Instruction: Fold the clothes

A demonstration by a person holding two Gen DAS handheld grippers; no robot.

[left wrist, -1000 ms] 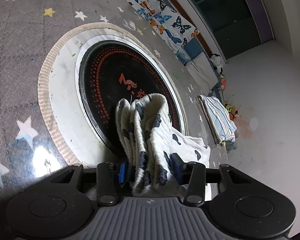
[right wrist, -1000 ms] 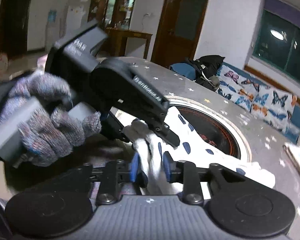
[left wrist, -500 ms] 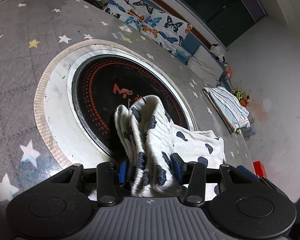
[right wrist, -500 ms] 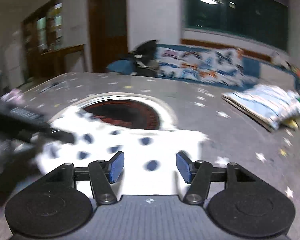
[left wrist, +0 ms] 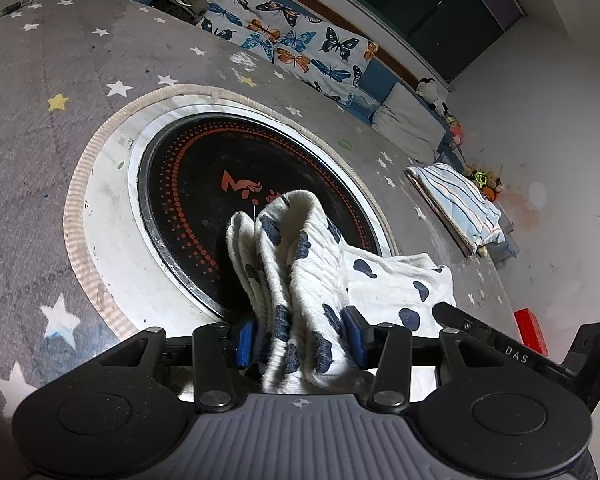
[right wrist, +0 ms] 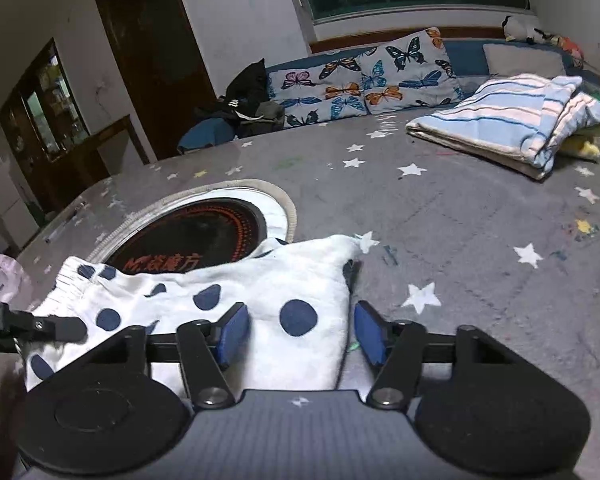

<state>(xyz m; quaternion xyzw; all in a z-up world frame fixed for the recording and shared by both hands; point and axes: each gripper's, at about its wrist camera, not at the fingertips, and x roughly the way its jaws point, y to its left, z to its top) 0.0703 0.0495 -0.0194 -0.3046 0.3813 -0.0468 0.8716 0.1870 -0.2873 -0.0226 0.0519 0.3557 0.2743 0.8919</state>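
Note:
A white garment with navy dots (left wrist: 296,248) lies on the grey star-patterned table, partly over a round black hotplate (left wrist: 240,184). My left gripper (left wrist: 300,338) is shut on its bunched, ribbed end, which stands up between the blue pads. In the right wrist view the rest of the garment (right wrist: 228,292) lies spread flat. My right gripper (right wrist: 302,334) hangs over its right-hand end with the cloth's edge between the jaws. They are closing, and the pads do not press on the cloth. The left gripper's tip (right wrist: 32,326) shows at the left edge.
A folded blue-striped cloth (right wrist: 508,120) lies at the table's far right. A sofa with butterfly cushions (right wrist: 364,76) runs behind the table. A red object (left wrist: 530,330) sits beyond the table's right edge, and a pink bundle (right wrist: 0,280) at its left. A pen (left wrist: 8,8) lies far left.
My right gripper let go of the bunched end beside the left gripper and swung right to the garment's other end. The left gripper kept its grip and rolled a little.

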